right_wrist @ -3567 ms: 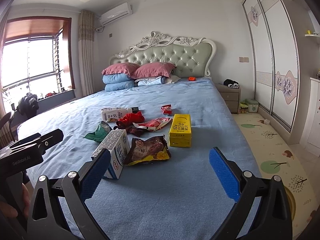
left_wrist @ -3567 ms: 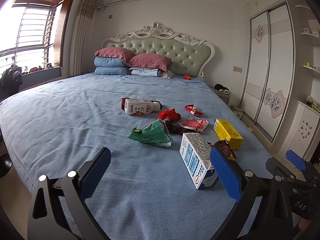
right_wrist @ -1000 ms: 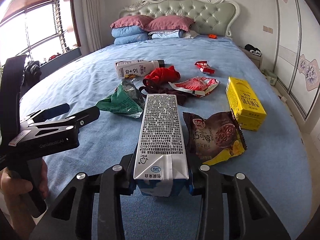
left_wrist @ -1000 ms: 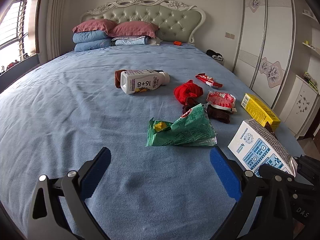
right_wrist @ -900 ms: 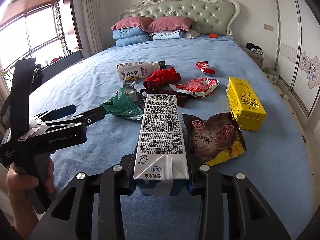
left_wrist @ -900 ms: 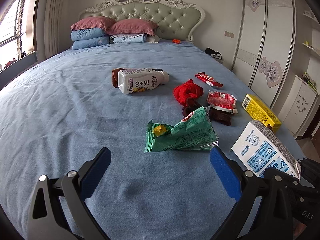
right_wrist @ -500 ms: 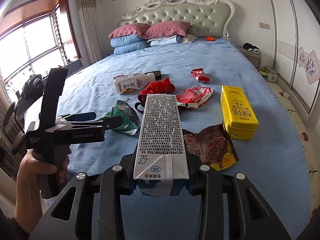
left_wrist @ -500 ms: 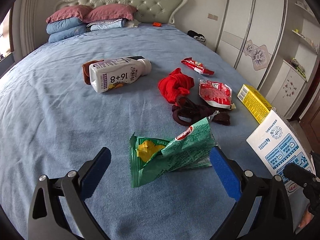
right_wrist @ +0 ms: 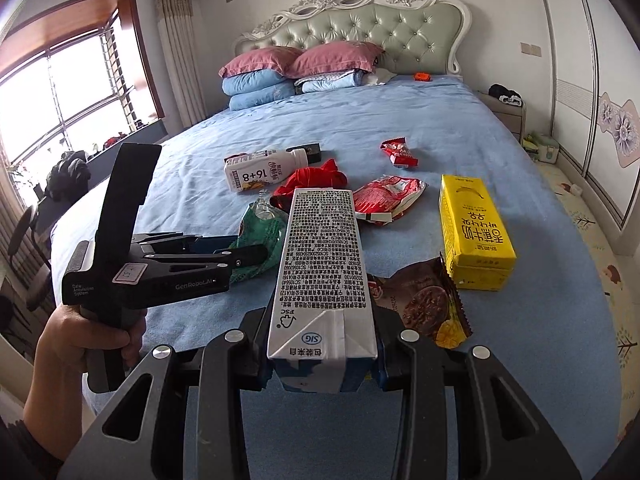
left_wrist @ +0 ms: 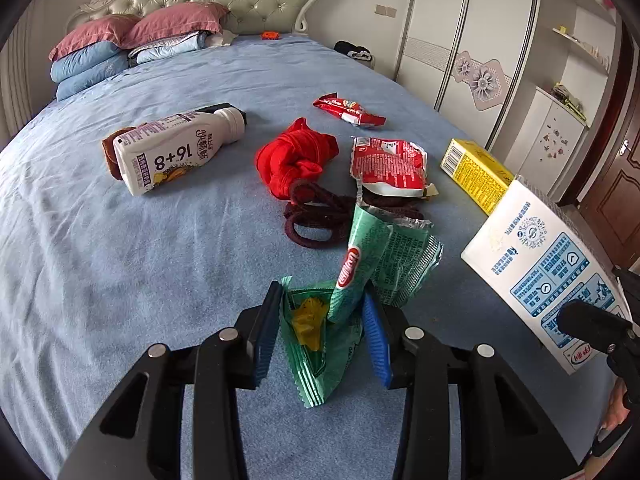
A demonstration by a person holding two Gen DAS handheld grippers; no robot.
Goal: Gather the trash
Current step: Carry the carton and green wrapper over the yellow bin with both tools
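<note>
My left gripper (left_wrist: 322,320) is shut on a crumpled green snack wrapper (left_wrist: 360,276), pinched between the blue pads above the blue bed sheet (left_wrist: 120,260). My right gripper (right_wrist: 322,352) is shut on a white milk carton (right_wrist: 322,256), which also shows at the right of the left wrist view (left_wrist: 544,268). The left gripper and wrapper (right_wrist: 260,232) appear at the left of the right wrist view. Still lying on the bed are a white bottle (left_wrist: 176,152), a red snack bag (left_wrist: 388,164), a small red wrapper (left_wrist: 348,110), a yellow carton (right_wrist: 474,232) and a brown cookie bag (right_wrist: 424,304).
A red cloth (left_wrist: 296,156) and dark hair bands (left_wrist: 316,216) lie among the trash. Pillows (right_wrist: 296,68) and the headboard (right_wrist: 372,28) are at the far end. Wardrobes (left_wrist: 472,32) stand to the right, a window (right_wrist: 68,96) to the left.
My left gripper moved forward over the green wrapper and closed on it. My right gripper keeps holding the milk carton, raised slightly higher over the bed.
</note>
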